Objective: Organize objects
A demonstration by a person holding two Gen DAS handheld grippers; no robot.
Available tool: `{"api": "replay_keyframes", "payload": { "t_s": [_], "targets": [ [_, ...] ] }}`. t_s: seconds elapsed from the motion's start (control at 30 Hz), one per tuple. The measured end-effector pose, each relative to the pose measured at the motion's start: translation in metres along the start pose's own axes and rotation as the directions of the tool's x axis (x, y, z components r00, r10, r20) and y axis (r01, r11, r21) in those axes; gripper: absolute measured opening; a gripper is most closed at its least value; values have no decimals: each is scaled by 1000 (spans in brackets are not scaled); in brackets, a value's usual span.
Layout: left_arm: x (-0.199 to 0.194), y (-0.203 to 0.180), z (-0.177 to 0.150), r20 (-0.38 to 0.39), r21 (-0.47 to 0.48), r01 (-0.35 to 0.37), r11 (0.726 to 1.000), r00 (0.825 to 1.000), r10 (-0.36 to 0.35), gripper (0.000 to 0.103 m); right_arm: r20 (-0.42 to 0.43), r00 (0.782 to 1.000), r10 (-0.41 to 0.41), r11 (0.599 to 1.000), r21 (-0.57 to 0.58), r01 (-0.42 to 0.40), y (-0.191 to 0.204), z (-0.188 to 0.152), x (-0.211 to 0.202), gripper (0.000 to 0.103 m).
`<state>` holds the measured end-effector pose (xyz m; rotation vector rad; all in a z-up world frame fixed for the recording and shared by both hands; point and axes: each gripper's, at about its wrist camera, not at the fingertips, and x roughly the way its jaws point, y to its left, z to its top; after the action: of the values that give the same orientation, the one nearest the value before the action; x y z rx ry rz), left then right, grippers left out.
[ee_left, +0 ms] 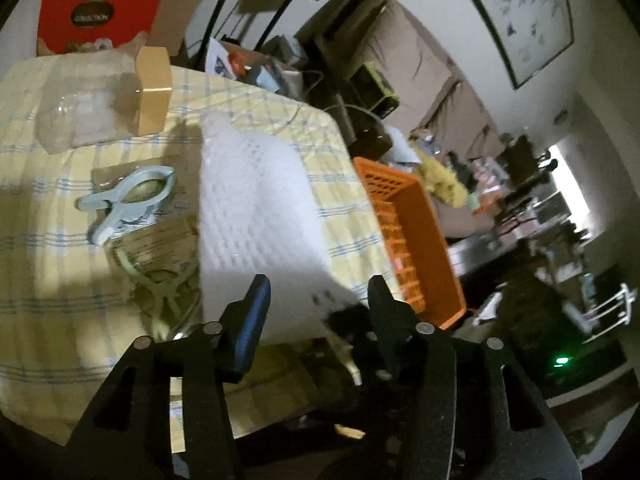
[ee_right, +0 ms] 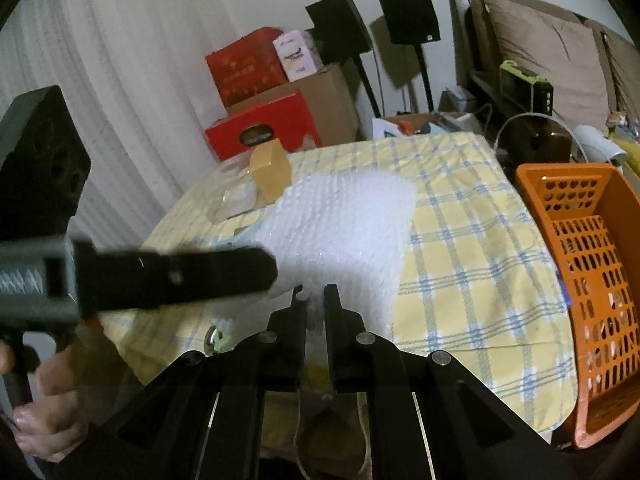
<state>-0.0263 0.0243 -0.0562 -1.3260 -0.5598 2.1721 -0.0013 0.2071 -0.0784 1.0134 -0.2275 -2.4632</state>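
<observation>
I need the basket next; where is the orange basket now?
The orange basket stands at the right edge of the checked tablecloth, right of the white bubble wrap.

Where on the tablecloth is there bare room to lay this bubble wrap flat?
The widest bare tablecloth is the strip between the bubble wrap and the orange basket. Another free patch lies behind the wrap toward the far edge. The left side is crowded: clips on packaging, a clear container and a tan box.

The tablecloth [ee_right: 460,240] is yellow with blue checks, the bubble wrap [ee_right: 344,224] white, the basket [ee_right: 592,280] orange.
</observation>
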Motion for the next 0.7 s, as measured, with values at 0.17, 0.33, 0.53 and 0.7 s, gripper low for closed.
{"api": "replay_keyframes", "payload": {
  "t_s": [0.17,0.33,0.53,0.7],
  "targets": [
    [-2,-3,0,-11,-34,91,995,996,-91,67,-14,1000,24,1000,11,-23,0,-2,2,7],
    [-7,1,2,0,-65,126,990,992,-127,74,-12,1000,23,999,29,-23,-5,-2,1,7],
    [-13,5,6,28,-99,200,975,980,-198,80,-13,999,34,999,42,-33,-6,-2,2,7],
    [-1,9,8,6,-119,177,977,984,-177,81,-29,999,34,999,32,-33,-4,-4,7,7]
  ]
}}
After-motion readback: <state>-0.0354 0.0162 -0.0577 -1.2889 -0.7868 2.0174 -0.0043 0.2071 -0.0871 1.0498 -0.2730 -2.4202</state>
